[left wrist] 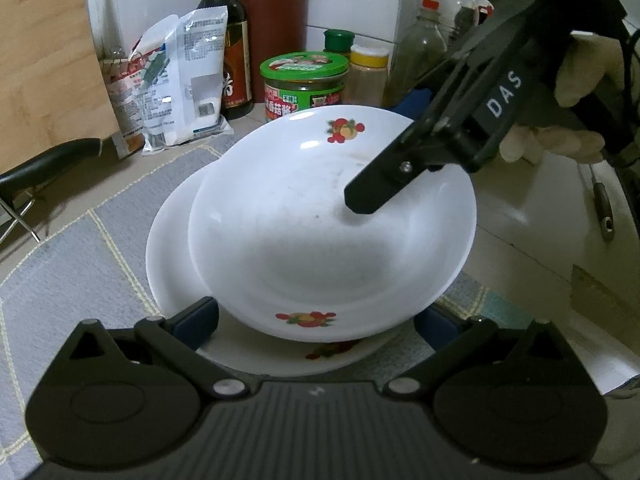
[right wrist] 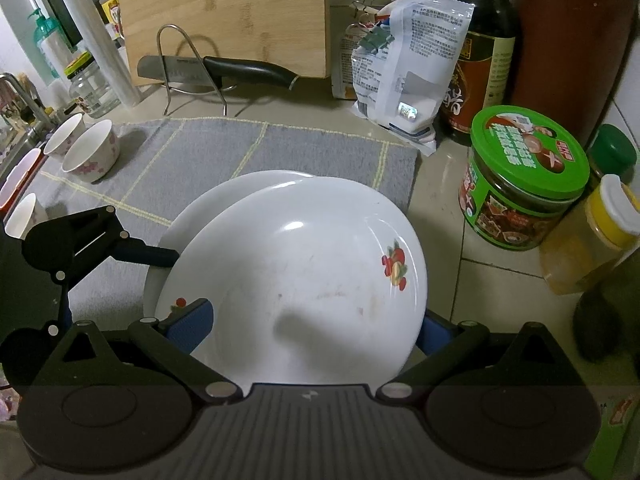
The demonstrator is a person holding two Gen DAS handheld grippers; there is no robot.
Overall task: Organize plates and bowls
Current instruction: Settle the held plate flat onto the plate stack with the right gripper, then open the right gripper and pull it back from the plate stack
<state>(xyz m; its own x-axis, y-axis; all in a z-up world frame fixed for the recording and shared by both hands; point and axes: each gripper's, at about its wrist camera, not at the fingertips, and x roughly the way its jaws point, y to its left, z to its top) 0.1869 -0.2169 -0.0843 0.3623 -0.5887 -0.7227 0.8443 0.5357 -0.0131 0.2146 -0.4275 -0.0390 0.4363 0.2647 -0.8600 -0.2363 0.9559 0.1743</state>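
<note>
Two white plates with fruit prints lie stacked on a grey mat (right wrist: 208, 144). The upper plate (left wrist: 320, 240) (right wrist: 304, 280) is deep and sits tilted and shifted off the lower plate (left wrist: 170, 248) (right wrist: 200, 208). My right gripper (right wrist: 312, 328) (left wrist: 384, 152) is open and straddles the upper plate's rim. One of its fingers (left wrist: 376, 184) lies over the plate's inner face and the other is behind the rim. My left gripper (left wrist: 316, 320) is open at the near edge of the stack, with one pad (right wrist: 152, 256) at the upper plate's edge.
Behind the plates stand a green-lidded jar (left wrist: 304, 80) (right wrist: 524, 176), a yellow spice jar (right wrist: 600, 232), a dark sauce bottle (right wrist: 480, 48) and white packets (left wrist: 180, 76). A knife on a wire rack (right wrist: 224, 68) leans against a cutting board. Small cups (right wrist: 92, 152) sit at the mat's left. A gloved hand (left wrist: 580, 68) holds the right gripper.
</note>
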